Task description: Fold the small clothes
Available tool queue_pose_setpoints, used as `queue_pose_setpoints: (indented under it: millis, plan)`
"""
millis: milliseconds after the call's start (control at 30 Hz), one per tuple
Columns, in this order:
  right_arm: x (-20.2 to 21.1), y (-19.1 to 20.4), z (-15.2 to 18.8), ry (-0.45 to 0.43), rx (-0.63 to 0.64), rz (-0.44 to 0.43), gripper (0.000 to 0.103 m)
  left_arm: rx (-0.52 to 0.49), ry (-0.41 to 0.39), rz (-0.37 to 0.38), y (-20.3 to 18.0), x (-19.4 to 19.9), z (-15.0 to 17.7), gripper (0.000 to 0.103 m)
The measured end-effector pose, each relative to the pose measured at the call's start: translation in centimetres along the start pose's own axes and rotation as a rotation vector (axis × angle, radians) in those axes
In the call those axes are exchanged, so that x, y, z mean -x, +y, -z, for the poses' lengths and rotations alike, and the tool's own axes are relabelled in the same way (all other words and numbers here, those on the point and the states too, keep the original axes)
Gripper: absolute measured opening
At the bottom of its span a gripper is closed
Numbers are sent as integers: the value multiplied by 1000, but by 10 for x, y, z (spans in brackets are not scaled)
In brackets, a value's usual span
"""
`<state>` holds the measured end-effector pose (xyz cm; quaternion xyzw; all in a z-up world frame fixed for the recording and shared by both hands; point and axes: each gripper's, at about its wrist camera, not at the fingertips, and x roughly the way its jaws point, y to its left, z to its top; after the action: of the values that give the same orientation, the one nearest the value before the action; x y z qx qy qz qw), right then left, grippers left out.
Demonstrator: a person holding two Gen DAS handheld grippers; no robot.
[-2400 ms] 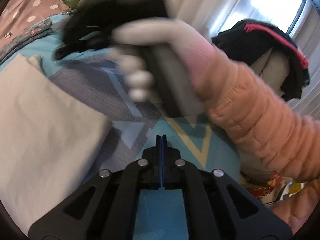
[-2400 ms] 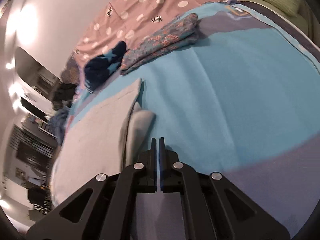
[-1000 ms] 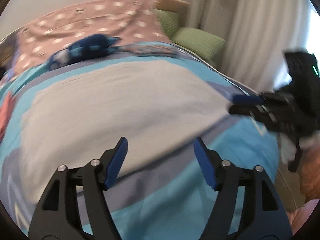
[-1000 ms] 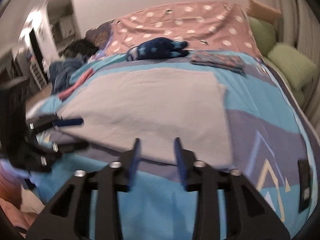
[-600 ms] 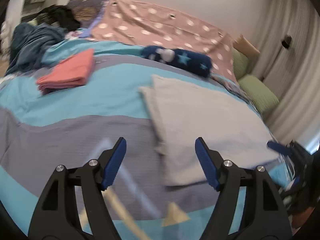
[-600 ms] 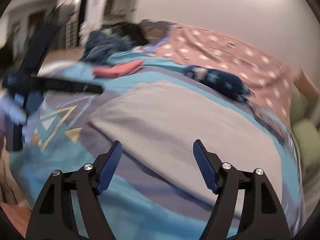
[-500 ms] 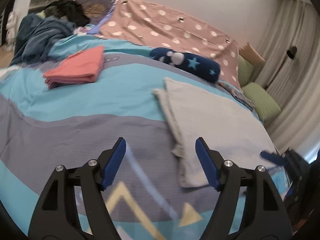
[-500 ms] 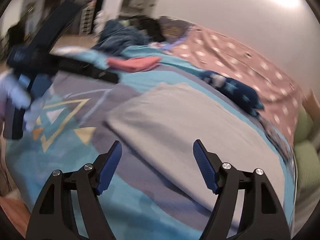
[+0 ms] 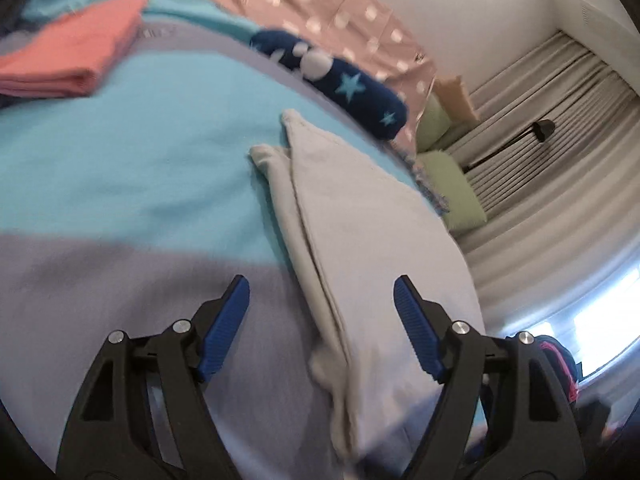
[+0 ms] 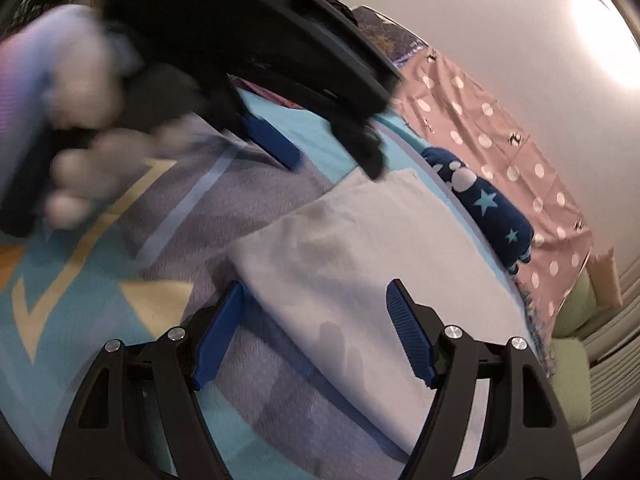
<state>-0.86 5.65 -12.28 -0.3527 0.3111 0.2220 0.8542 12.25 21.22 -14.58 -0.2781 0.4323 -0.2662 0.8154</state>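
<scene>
A pale grey folded garment (image 9: 368, 236) lies flat on the blue and grey bedspread (image 9: 120, 168). My left gripper (image 9: 322, 304) is open and empty, its fingers straddling the garment's left folded edge just above it. In the right wrist view the same garment (image 10: 360, 248) lies ahead. My right gripper (image 10: 314, 306) is open and empty over the garment's near corner. The left gripper and its gloved hand (image 10: 276, 144) show blurred at upper left of that view.
A folded coral garment (image 9: 76, 56) lies at far left. A navy star-print roll (image 9: 340, 80) lies beyond the grey garment, before a pink dotted cover (image 9: 320, 4). Green pillows (image 9: 452, 184) and curtains (image 9: 540, 140) stand on the right. A dark clothes pile (image 9: 560, 364) shows at lower right.
Both grippers have opened from shut. They swung round and moved in low over the grey garment, the left to its left edge, the right to its near corner.
</scene>
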Motion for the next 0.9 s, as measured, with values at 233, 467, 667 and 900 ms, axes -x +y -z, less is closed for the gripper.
queue_pose_setpoints:
  millis: [233, 467, 667, 900]
  plan:
    - [-15, -1, -9, 13, -28, -37, 58, -16, 38, 56, -2, -53, -47, 74]
    - [-27, -5, -20, 30, -49, -43, 40, -42, 59, 63, -11, -71, -59, 66]
    - [-22, -25, -21, 18, -167, -79, 3, 124, 55, 95, 14, -72, -69, 9]
    - [16, -71, -16, -86, -334, -89, 3, 55, -1, 110, -35, -56, -84, 9]
